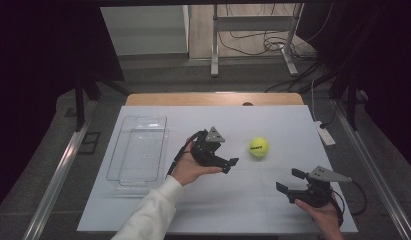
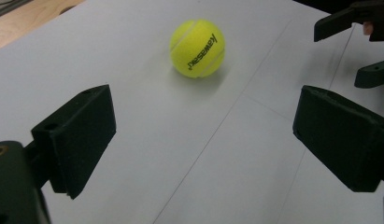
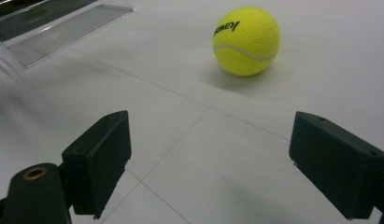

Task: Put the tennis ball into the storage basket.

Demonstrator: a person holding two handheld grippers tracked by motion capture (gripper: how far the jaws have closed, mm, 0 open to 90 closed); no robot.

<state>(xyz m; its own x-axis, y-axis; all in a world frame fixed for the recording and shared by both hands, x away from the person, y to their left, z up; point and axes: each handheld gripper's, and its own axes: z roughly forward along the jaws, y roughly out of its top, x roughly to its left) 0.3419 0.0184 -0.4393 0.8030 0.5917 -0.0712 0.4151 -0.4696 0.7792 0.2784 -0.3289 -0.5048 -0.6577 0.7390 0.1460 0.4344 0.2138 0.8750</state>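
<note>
Two released claws near a tennis ball on the table

The tennis ball rests alone on the white table, touched by nothing. The left claw hovers just beside the ball on the side toward the clear tray, its jaws spread wide and holding nothing; in the left gripper view the ball lies ahead of the gap, apart from both jaws. The right claw sits nearer the person than the ball, also spread and empty; in the right gripper view the ball lies ahead of its jaws. The tray lies well apart from the ball, beyond the left claw.
</note>
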